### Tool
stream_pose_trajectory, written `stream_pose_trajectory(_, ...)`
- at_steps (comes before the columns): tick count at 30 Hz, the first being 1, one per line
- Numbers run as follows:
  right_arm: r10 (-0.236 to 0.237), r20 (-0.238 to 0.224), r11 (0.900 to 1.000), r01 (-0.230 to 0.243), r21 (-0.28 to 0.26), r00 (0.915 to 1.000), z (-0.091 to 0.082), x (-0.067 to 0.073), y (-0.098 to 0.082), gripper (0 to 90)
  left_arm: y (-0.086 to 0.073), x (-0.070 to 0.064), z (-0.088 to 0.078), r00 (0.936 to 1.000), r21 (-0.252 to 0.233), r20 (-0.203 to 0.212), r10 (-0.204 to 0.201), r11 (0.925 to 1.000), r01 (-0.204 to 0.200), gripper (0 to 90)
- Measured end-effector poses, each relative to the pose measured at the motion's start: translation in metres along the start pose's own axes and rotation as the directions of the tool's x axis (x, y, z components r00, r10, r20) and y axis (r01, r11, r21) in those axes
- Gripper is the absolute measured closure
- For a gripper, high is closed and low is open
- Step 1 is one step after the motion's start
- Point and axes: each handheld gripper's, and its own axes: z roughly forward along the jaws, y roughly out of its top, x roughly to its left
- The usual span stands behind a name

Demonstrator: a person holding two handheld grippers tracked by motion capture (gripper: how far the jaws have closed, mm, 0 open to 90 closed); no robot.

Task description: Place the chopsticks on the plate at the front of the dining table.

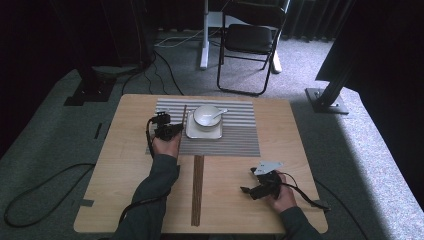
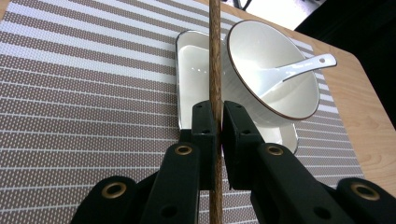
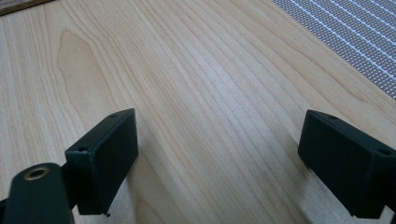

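From the high view, the left gripper point(image 1: 170, 131) is clenching a brown chopstick point(image 1: 183, 120) over the striped placemat point(image 1: 235, 142), just beside the white dish point(image 1: 190, 133) carrying the bowl point(image 1: 206, 116). In the left gripper view, the chopstick point(image 2: 215, 60) is running straight up between the pinched jaws. In the right gripper view, the right gripper point(image 3: 217, 158) is gaping wide, nothing between its jaws, above the bare table point(image 3: 187, 74)

The bowl point(image 1: 207, 116) sits on a plate point(image 1: 204, 132) on the placemat point(image 1: 235, 135), spoon point(image 1: 218, 114) inside.
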Motion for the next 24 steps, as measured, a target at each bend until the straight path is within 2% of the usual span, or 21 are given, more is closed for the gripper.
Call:
stream_pose_trajectory(4, 0.000, 0.000, 1.000, 0.000, 0.000, 1.0000, 0.000, 0.000, 0.000, 11.5, 0.001, 0.000, 0.001, 1.0000, -0.001, 0.001, -0.002, 1.0000, 0.002, 84.1)
stream_pose_trajectory(8, 0.000, 0.000, 1.000, 0.000, 0.000, 1.0000, 0.000, 0.000, 0.000, 11.6, 0.005, 0.001, 0.009, 0.9995, 0.006, 0.006, -0.031, 0.9995, 0.031, 84.1)
stream_pose_trajectory(16, -0.001, 0.000, 1.000, 0.001, 0.000, 1.0000, 0.000, 0.000, 0.000, 11.6, 0.007, -0.002, 0.013, 0.9998, 0.008, -0.011, -0.019, 0.9998, 0.020, 84.1)
stream_pose_trajectory(19, -0.001, 0.000, 1.000, 0.001, 0.000, 1.0000, 0.000, 0.000, 0.000, 11.6, 0.008, -0.001, 0.015, 0.9996, 0.015, 0.005, -0.027, 0.9995, 0.027, 84.1)
stream_pose_trajectory(22, -0.001, 0.000, 1.000, 0.001, 0.000, 1.0000, 0.000, 0.000, 0.000, 11.6, 0.010, -0.002, 0.016, 0.9997, 0.019, 0.004, -0.026, 0.9995, 0.026, 84.1)
stream_pose_trajectory(24, -0.001, 0.000, 1.000, 0.001, 0.000, 1.0000, 0.000, 0.000, 0.000, 11.5, 0.011, -0.001, 0.019, 0.9992, 0.022, 0.008, -0.040, 0.9990, 0.039, 84.1)
